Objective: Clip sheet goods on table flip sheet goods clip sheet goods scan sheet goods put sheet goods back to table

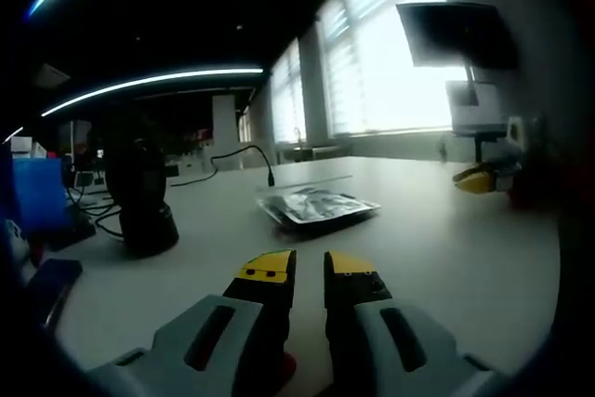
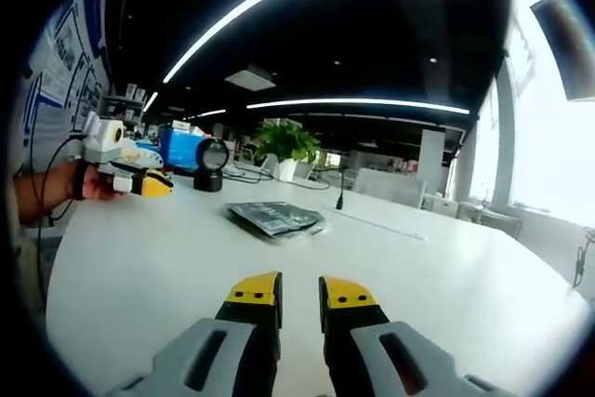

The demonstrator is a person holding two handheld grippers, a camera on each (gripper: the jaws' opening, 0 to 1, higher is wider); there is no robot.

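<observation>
A flat clear packet of sheet goods with dark printed contents lies on the white table, apart from both grippers. My left gripper hovers short of it with yellow-tipped jaws a narrow gap apart and nothing between them. In the right gripper view the same packet lies ahead, and my right gripper also stands with a narrow gap and nothing held. The right gripper appears at the far right of the left gripper view; the left gripper, held by a hand, appears at the left of the right gripper view.
A black scanner on a stand sits left of the packet, with a black cable behind it. A blue box is at the far left. A potted plant stands beyond the table. Bare tabletop surrounds the packet.
</observation>
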